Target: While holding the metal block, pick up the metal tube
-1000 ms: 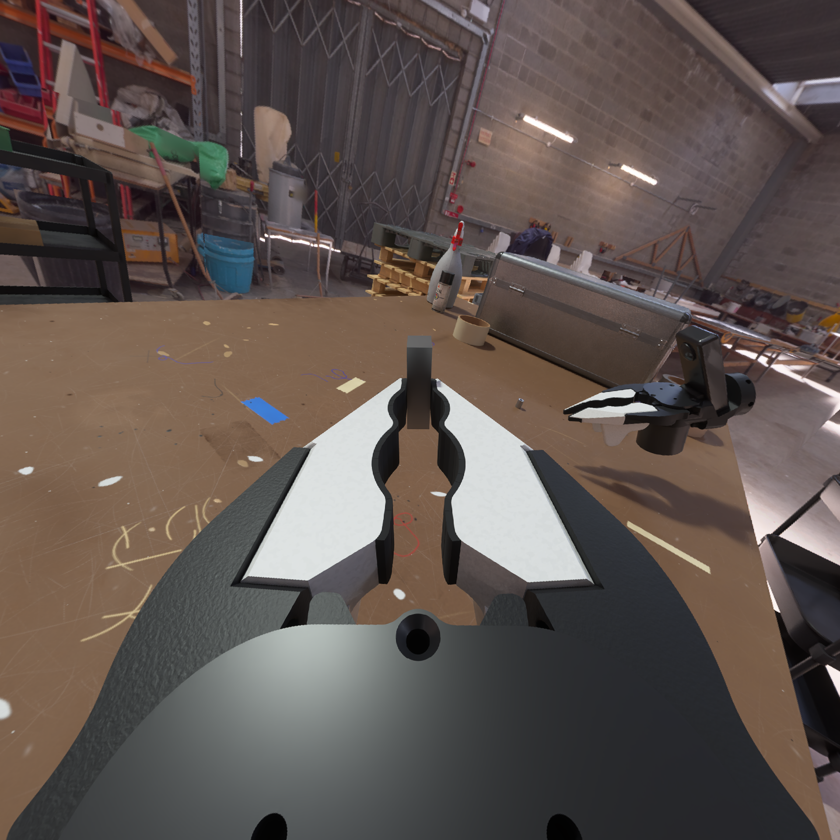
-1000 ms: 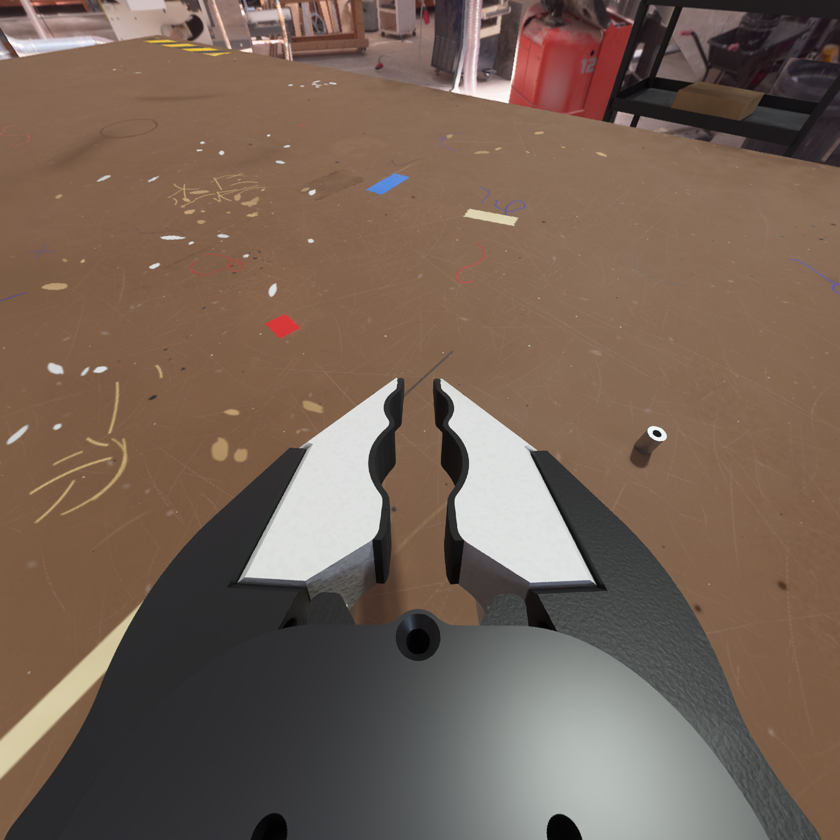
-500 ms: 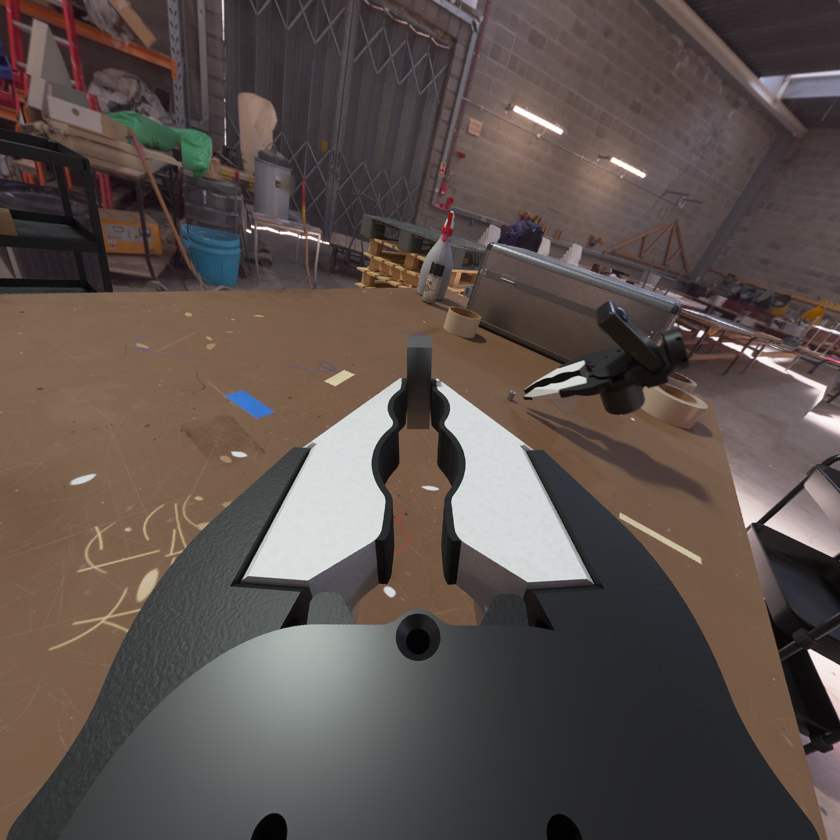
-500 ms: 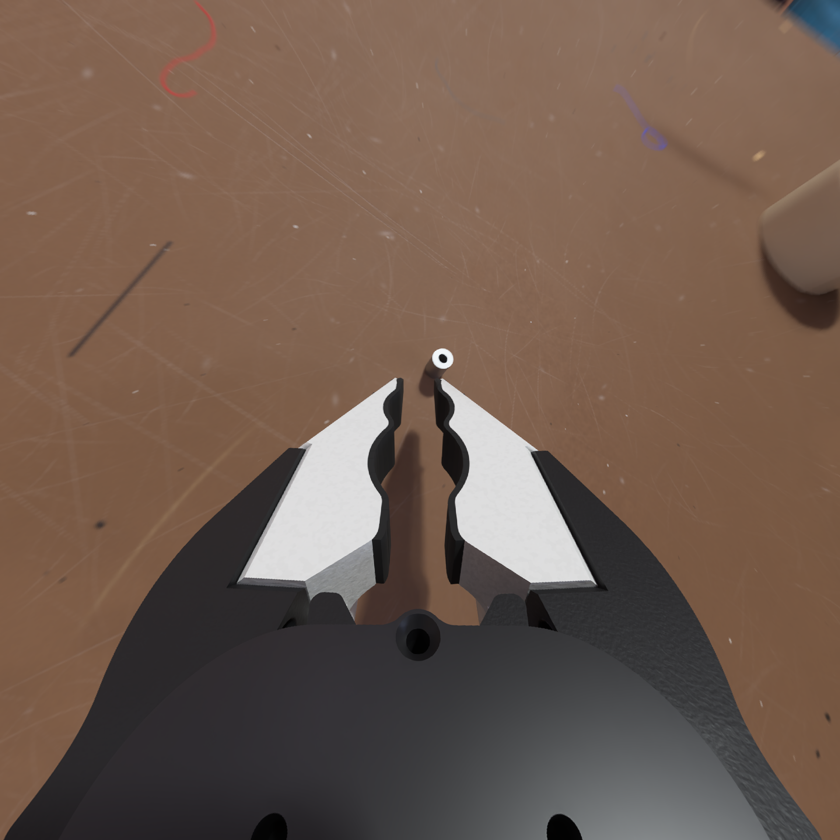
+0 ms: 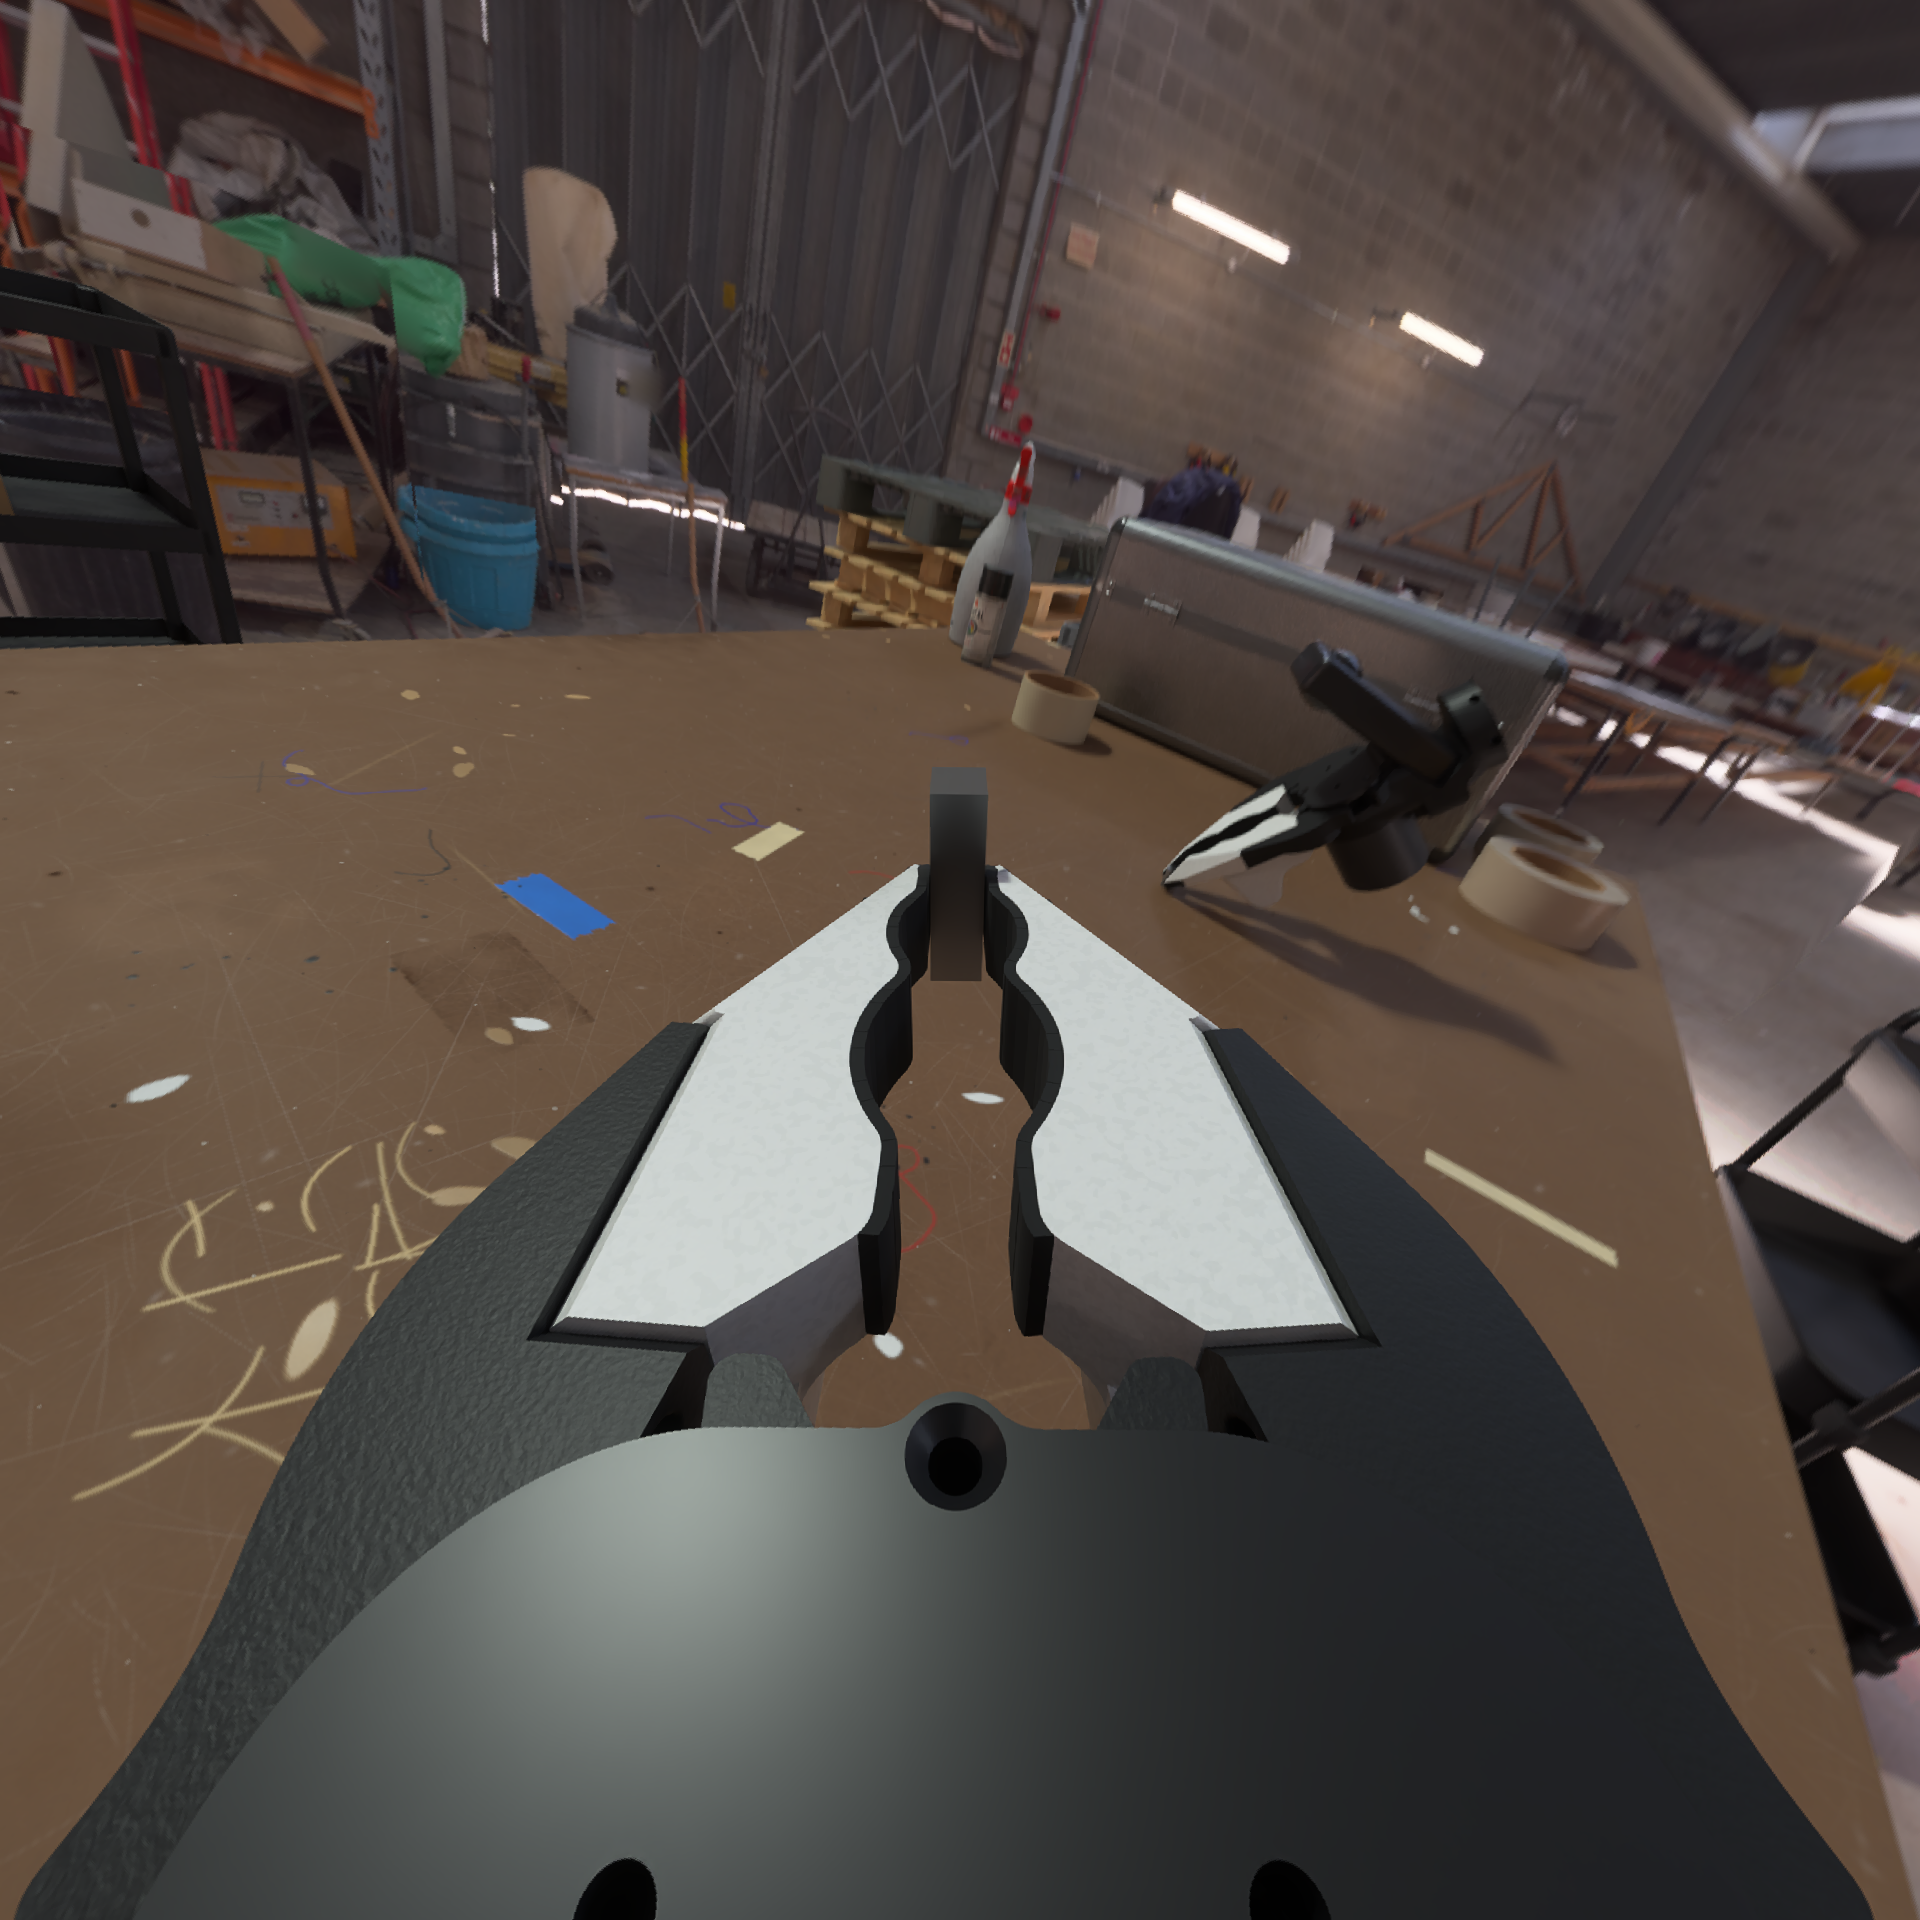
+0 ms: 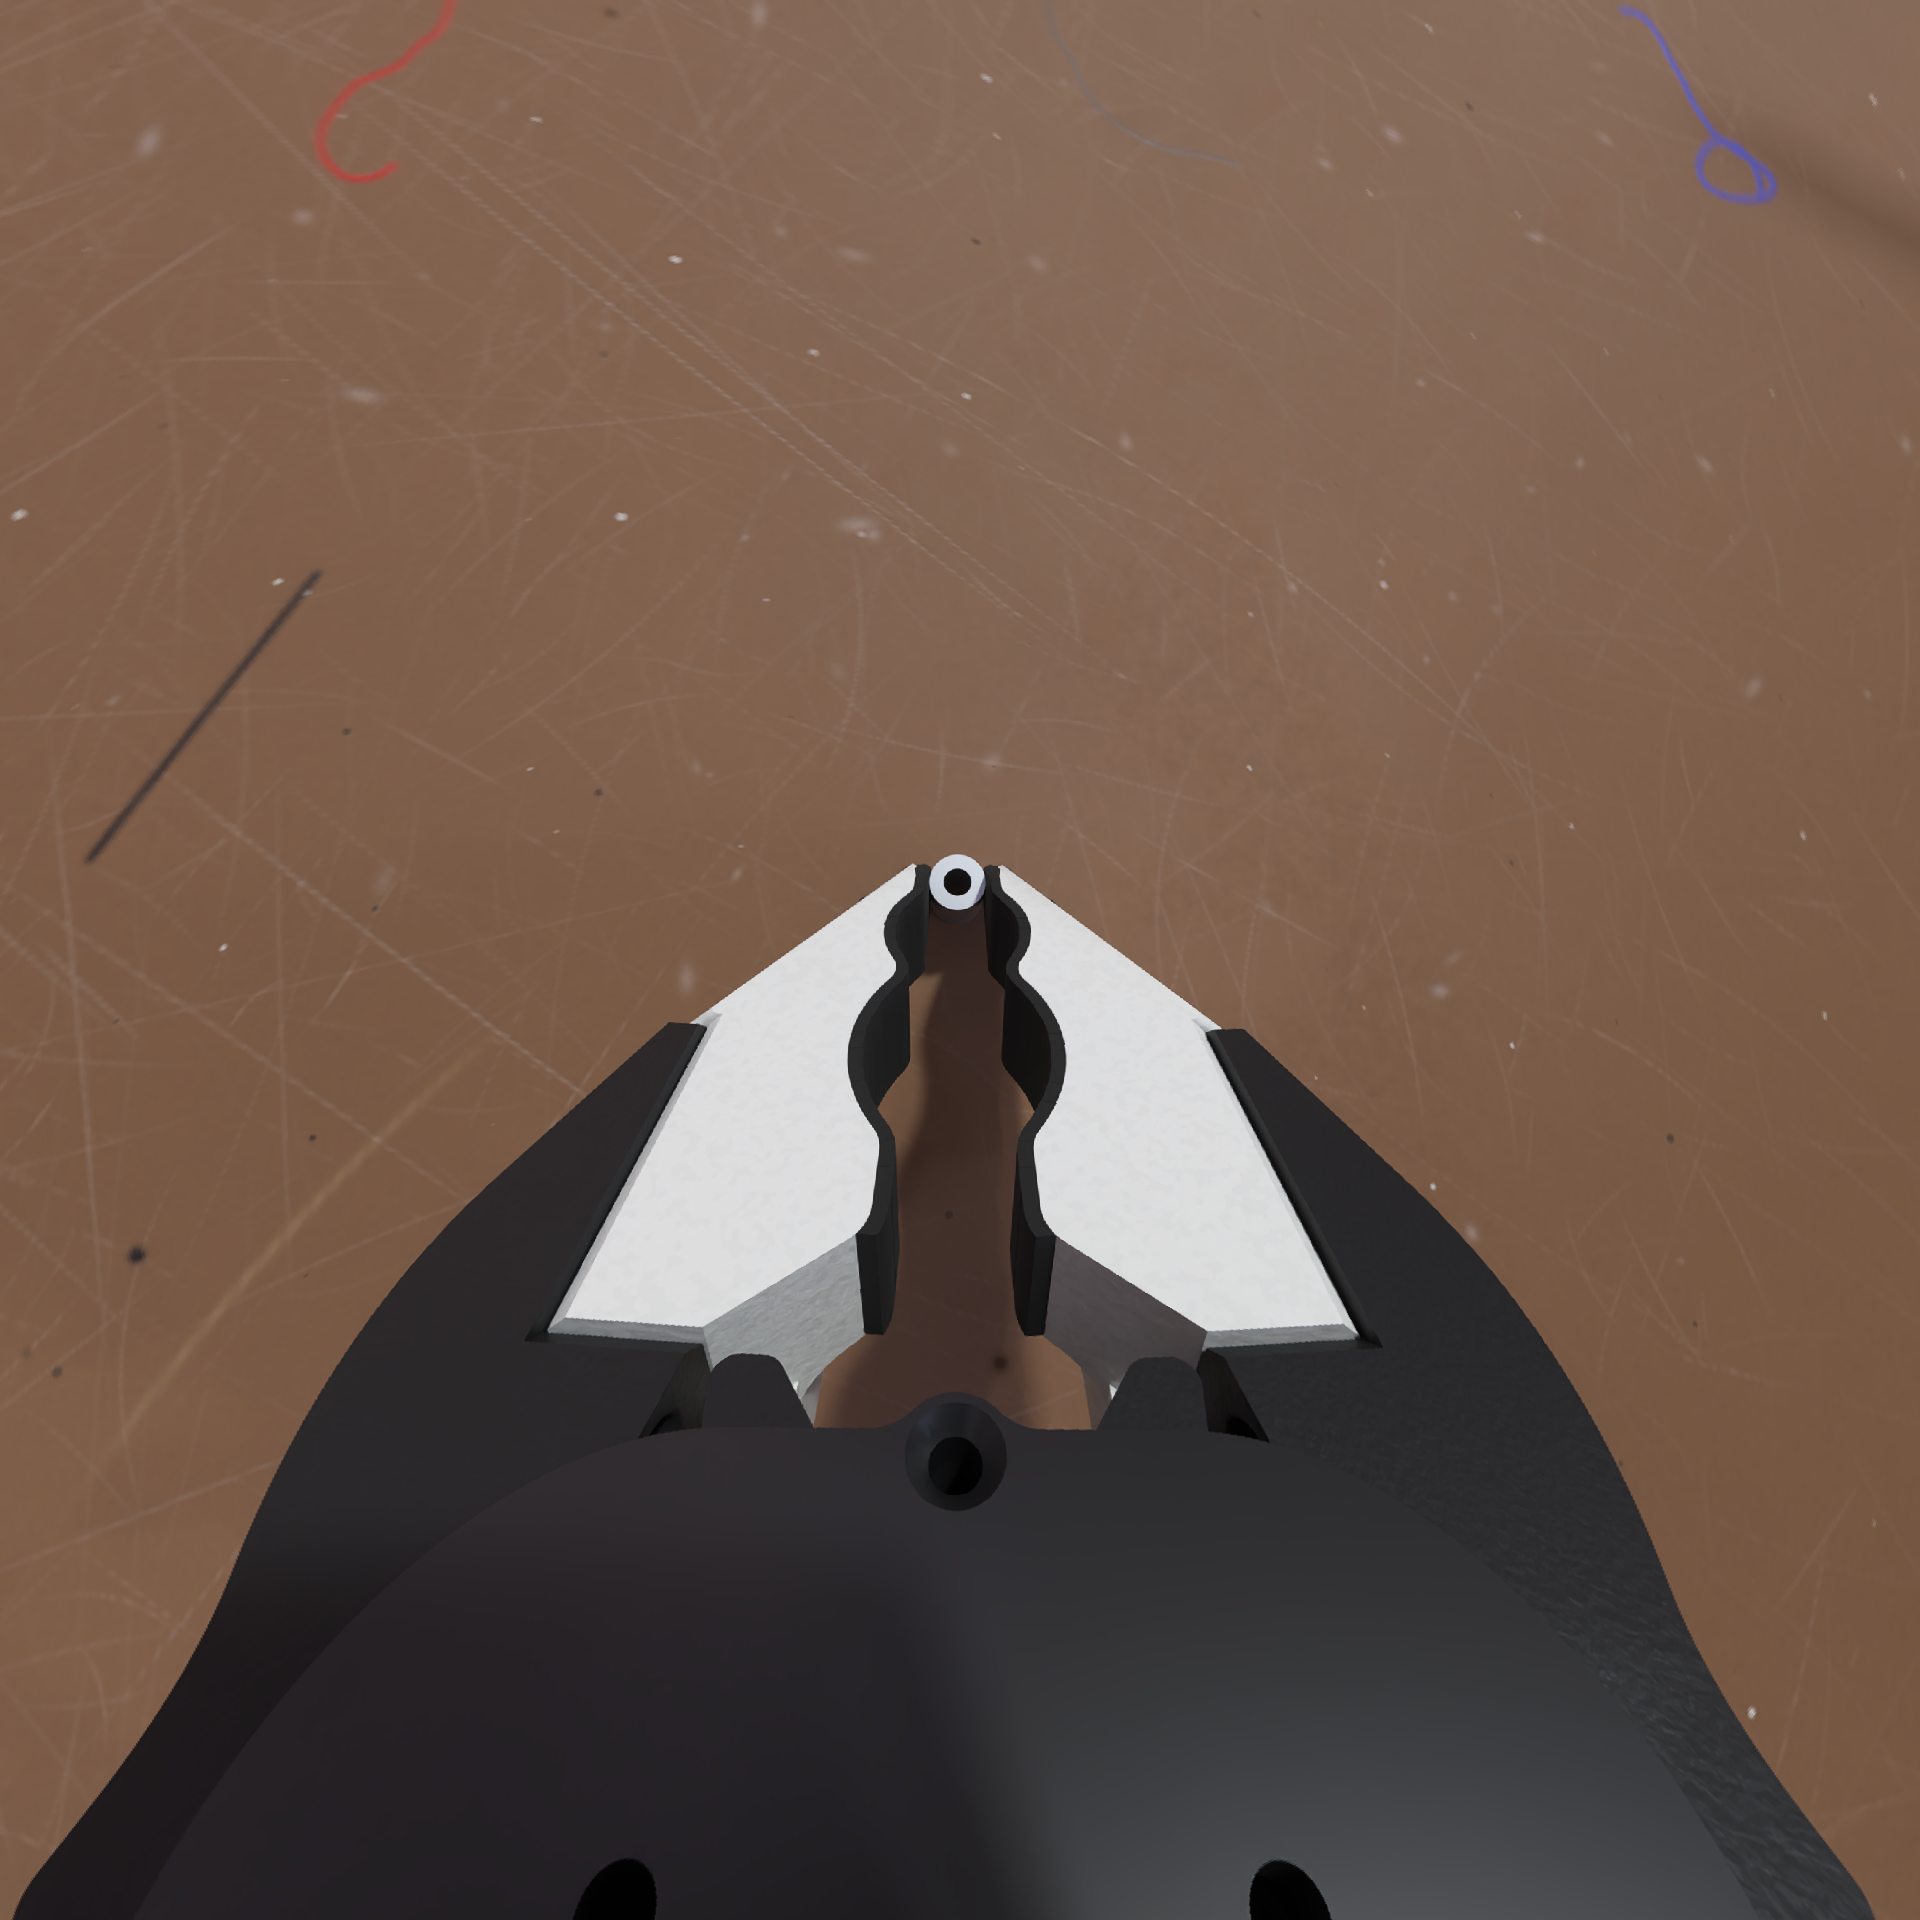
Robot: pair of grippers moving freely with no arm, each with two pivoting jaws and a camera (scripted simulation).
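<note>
Scratched brown table (image 6: 1351, 520) flecked with white and cream paint, a red squiggle (image 6: 364, 114) at upper left and a blue loop (image 6: 1730, 171) at upper right. White-ringed metal tube (image 6: 957, 883) with a dark bore, between white fingers with black inner pads. Dark grey metal block (image 5: 957, 873). Blue tape patch (image 5: 556, 904) left of centre, cream strip (image 5: 769, 840) beside it, beige tape rolls (image 5: 1543, 894) at right.

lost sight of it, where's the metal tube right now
In the right wrist view, the metal tube stands upright on the table, between the right tool's fingertips.
</note>
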